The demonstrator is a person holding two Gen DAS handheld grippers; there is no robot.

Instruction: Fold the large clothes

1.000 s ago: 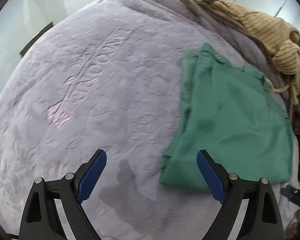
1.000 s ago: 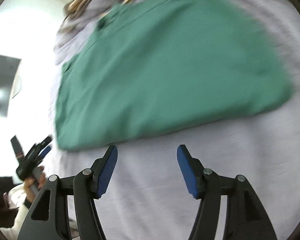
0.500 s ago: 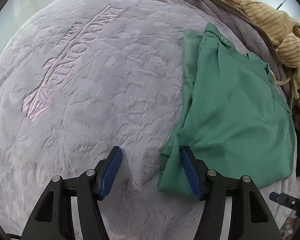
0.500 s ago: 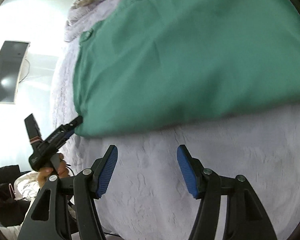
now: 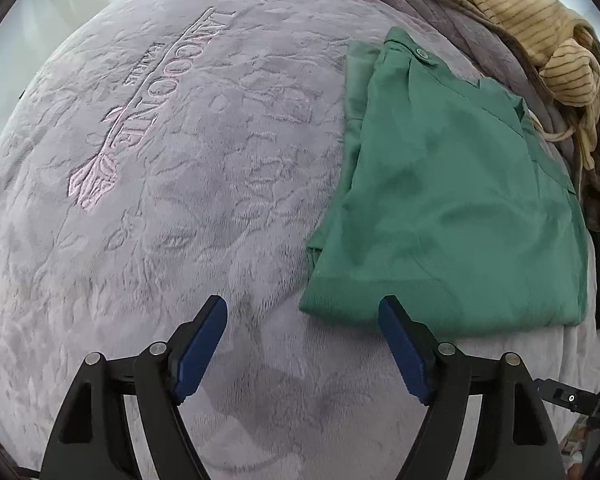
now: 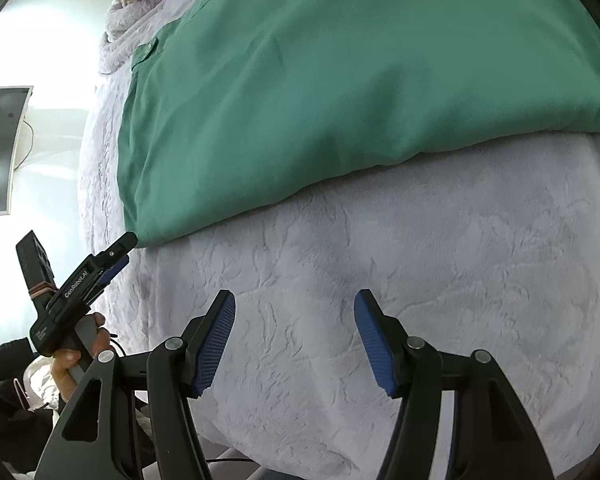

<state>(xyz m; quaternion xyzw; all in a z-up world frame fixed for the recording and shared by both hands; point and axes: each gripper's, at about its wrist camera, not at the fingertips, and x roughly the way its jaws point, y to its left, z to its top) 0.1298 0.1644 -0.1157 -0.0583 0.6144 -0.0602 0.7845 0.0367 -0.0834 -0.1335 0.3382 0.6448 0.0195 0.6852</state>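
A green garment [image 5: 452,200] lies folded flat on a lavender blanket [image 5: 160,160], with a button tab at its far end. My left gripper [image 5: 302,344] hovers at the garment's near left corner. Its jaws are opening; the corner sits just beyond the fingertips and neither pad presses on it. In the right wrist view the same garment [image 6: 340,100] fills the upper half. My right gripper [image 6: 296,332] is open over bare blanket [image 6: 420,260], just short of the garment's long folded edge. The left gripper [image 6: 124,252], held by a hand [image 6: 72,356], shows at the garment's corner.
A heap of other clothes, among them a yellow striped garment [image 5: 540,28], lies at the blanket's far right. The blanket drops off at the bed's edge behind the left gripper. A dark monitor [image 6: 0,148] hangs on the white wall at left.
The left gripper narrowed around the garment's corner, then widened again and drew back slightly. The right gripper slid along the garment's edge toward the left gripper, which now reaches the corner.
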